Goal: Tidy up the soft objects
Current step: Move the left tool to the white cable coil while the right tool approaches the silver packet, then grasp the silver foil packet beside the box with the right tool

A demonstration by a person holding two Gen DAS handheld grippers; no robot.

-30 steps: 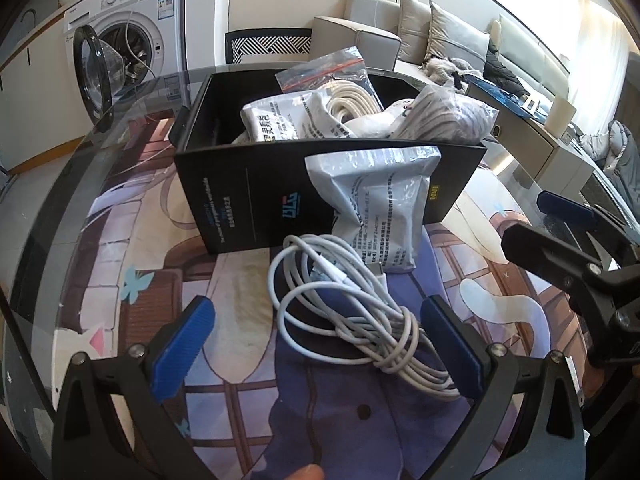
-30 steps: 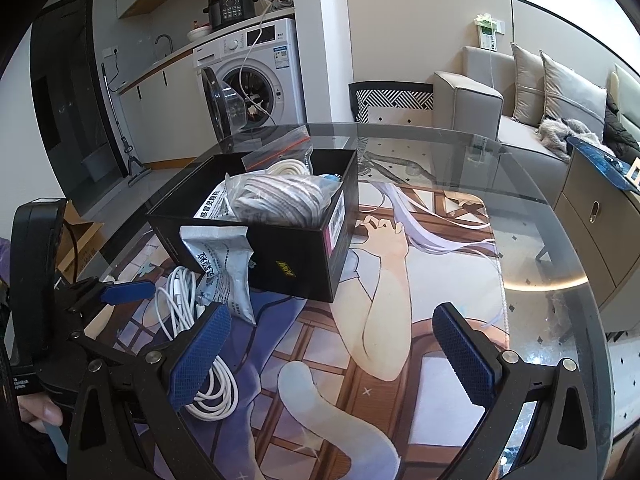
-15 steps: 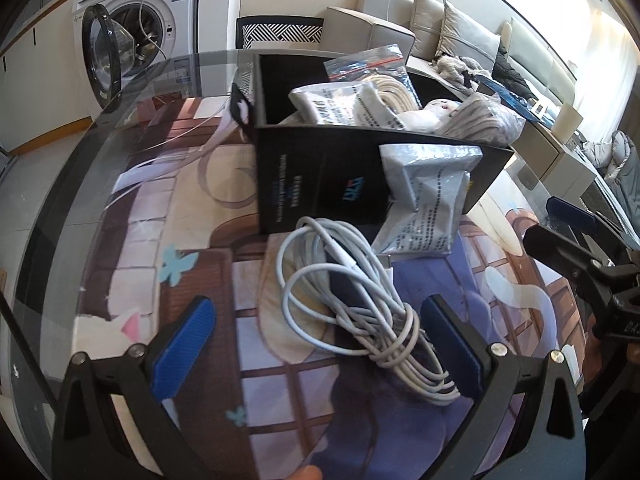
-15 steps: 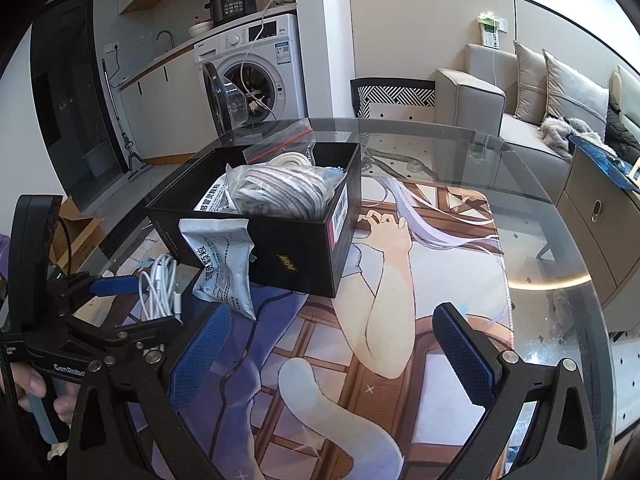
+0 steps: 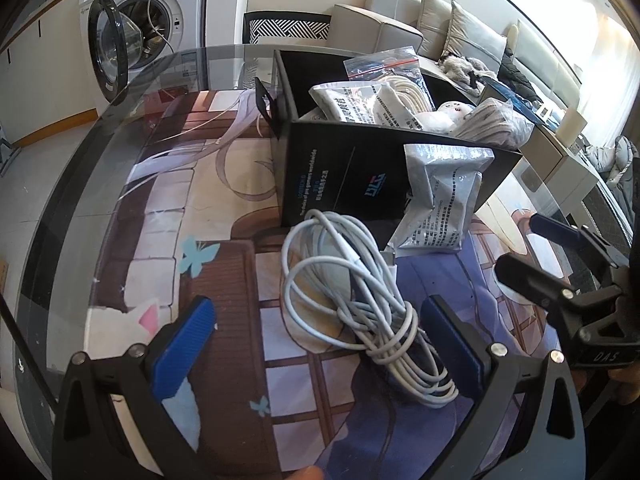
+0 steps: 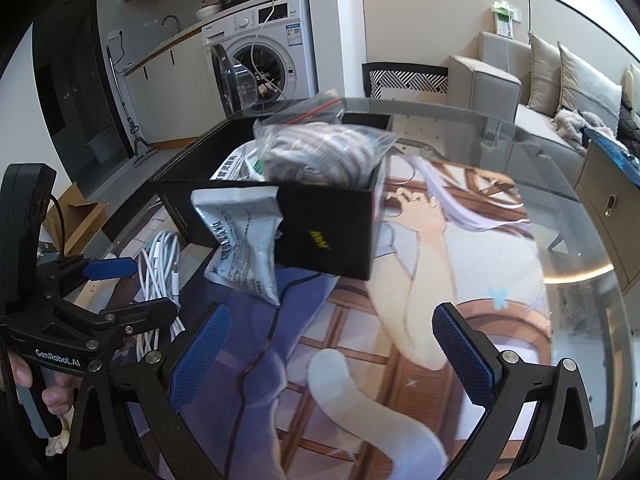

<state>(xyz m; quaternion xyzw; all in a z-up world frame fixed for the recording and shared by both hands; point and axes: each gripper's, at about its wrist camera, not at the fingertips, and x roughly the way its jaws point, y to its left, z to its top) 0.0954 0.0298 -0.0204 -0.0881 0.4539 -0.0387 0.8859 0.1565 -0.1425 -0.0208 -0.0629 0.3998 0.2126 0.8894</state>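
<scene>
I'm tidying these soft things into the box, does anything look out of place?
Yes. A grey packet leans against the outside of the black box, and a coiled white cable lies loose on the mat, between the left tongs.

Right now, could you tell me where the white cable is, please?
The white cable lies coiled on the mat in front of the black box, left of the grey packet, between the open left gripper's fingers.

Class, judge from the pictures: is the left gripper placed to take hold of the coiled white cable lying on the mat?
Probably yes. The left gripper is open, and the white cable lies between its fingers with nothing over it; the grey packet leans against the black box beyond.
</scene>
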